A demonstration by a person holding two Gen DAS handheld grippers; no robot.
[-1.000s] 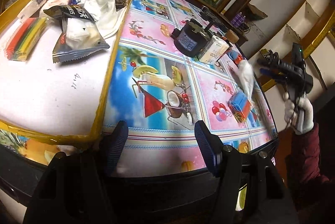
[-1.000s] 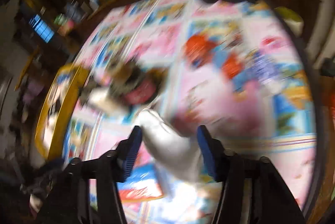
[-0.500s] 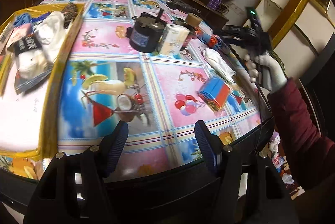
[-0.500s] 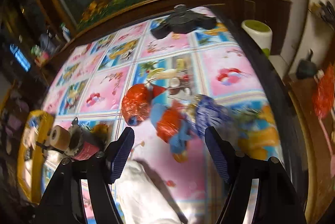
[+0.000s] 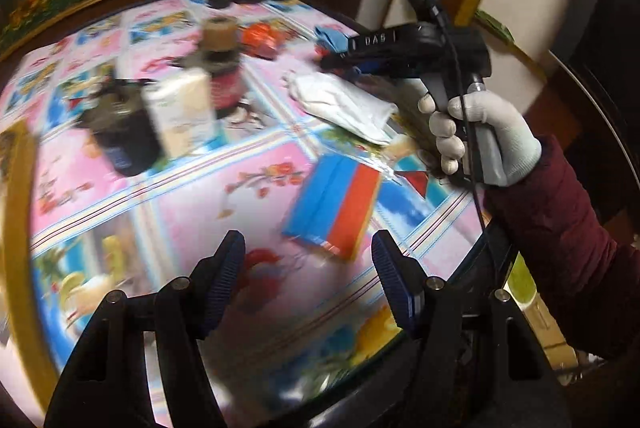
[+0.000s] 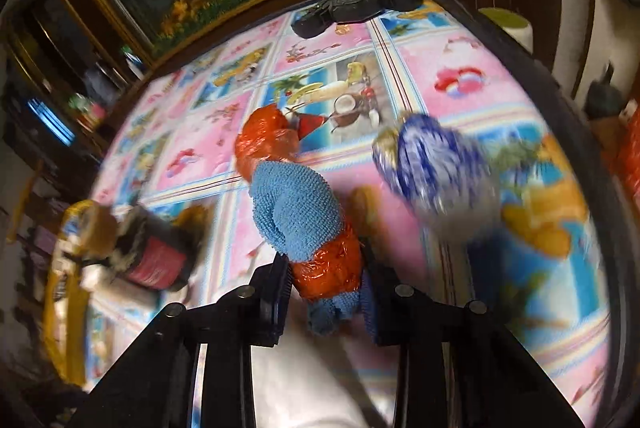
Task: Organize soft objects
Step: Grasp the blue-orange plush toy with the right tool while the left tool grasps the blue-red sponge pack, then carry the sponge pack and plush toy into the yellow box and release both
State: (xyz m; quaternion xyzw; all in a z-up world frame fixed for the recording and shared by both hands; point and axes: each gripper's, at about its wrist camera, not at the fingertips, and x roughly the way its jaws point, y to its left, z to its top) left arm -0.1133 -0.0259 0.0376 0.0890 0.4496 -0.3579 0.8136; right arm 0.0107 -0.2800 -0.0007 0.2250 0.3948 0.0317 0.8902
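So the blue fuzzy cloth (image 6: 298, 206) with the crinkly orange-red wrapping (image 6: 328, 268) bunched round it is lying on the table, right in front of me, and my right gripper (image 6: 326, 288) is closing on its near end. The bundle is sitting between the two pads, and they look like they're touching the orange part on both sides, though it's a bit blurry there. The far end of the bundle is poking out toward the middle of the table, where more orange wrap (image 6: 266, 142) is showing.

Just to the right of it there's a blue and white crumpled thing (image 6: 430, 164), blurred. To the left a red spool (image 6: 158, 262) is lying near the yellow tray edge (image 6: 60, 308). A black gadget (image 6: 354, 6) is sitting at the far edge of the colourful tablecloth (image 6: 460, 68).

My left gripper (image 5: 306, 282) is hanging spread apart with nothing in it, above a blue and orange packet (image 5: 334, 206). Beyond that a white cloth (image 5: 344, 104) is lying flat, close to my gloved right hand (image 5: 480, 136). A white carton (image 5: 182, 112) and a dark round object (image 5: 124, 132) are standing further left.
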